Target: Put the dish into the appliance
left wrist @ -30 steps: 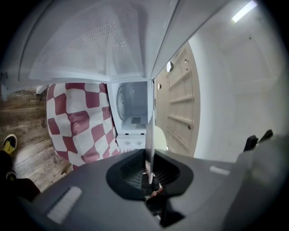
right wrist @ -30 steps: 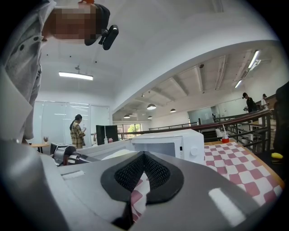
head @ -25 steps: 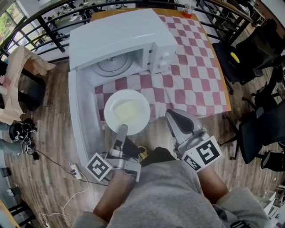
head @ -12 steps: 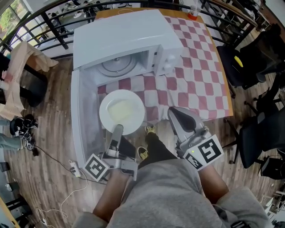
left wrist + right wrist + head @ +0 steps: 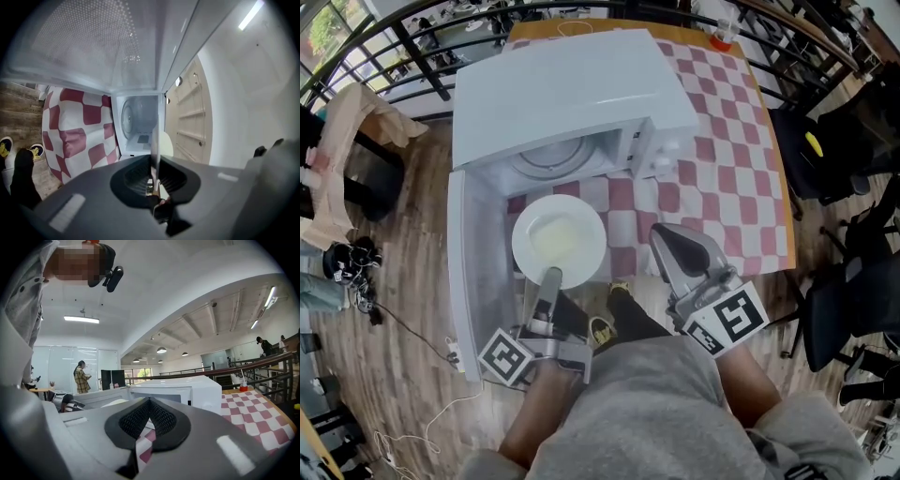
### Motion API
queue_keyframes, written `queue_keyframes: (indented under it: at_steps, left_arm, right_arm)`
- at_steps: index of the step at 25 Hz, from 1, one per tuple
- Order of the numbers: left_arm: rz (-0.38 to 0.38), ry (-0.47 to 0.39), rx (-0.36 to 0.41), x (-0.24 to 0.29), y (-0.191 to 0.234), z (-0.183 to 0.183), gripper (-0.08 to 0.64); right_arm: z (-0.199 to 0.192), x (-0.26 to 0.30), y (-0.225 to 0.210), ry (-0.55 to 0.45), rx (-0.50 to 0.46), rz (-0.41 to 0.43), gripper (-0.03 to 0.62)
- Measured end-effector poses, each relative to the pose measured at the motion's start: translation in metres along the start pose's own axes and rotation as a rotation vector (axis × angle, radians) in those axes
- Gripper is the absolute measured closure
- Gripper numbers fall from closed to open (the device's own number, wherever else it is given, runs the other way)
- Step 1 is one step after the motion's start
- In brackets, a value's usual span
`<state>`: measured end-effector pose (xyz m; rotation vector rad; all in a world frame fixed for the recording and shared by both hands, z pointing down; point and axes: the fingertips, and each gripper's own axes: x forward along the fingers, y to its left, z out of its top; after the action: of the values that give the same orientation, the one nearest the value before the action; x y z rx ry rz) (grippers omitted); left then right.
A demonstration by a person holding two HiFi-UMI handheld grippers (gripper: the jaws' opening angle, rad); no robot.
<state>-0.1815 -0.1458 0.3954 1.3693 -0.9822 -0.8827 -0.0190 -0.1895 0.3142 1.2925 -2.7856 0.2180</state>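
Observation:
A white dish (image 5: 559, 241) hangs level in front of the open white microwave (image 5: 572, 84), just short of its cavity and glass turntable (image 5: 553, 157). My left gripper (image 5: 551, 275) is shut on the dish's near rim. In the left gripper view the dish (image 5: 161, 143) stands edge-on between the jaws of the left gripper (image 5: 155, 159), with the cavity (image 5: 138, 117) straight ahead. To the right of the dish, my right gripper (image 5: 666, 242) is shut with nothing in it. It shows again in the right gripper view (image 5: 150, 401), pointing past the microwave (image 5: 187, 390).
The microwave door (image 5: 473, 272) stands swung open at the left, beside the dish. A red-and-white checked cloth (image 5: 722, 159) covers the table. A cup with a red drink (image 5: 722, 37) stands at the far corner. Black chairs (image 5: 834, 141) stand at the right, and railings run behind.
Both grippers have moved toward the microwave. The dish, still held by the left gripper, is now closer to the cavity opening.

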Motion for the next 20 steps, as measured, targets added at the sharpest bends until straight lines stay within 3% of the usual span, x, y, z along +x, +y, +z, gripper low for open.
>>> queue_keyframes:
  at_steps: [20]
  left_arm:
    - [0.078,-0.047,0.021,0.102,0.024,0.029,0.523]
  right_arm:
    - [-0.007,0.087,-0.073,0.048,0.039,0.086,0.594]
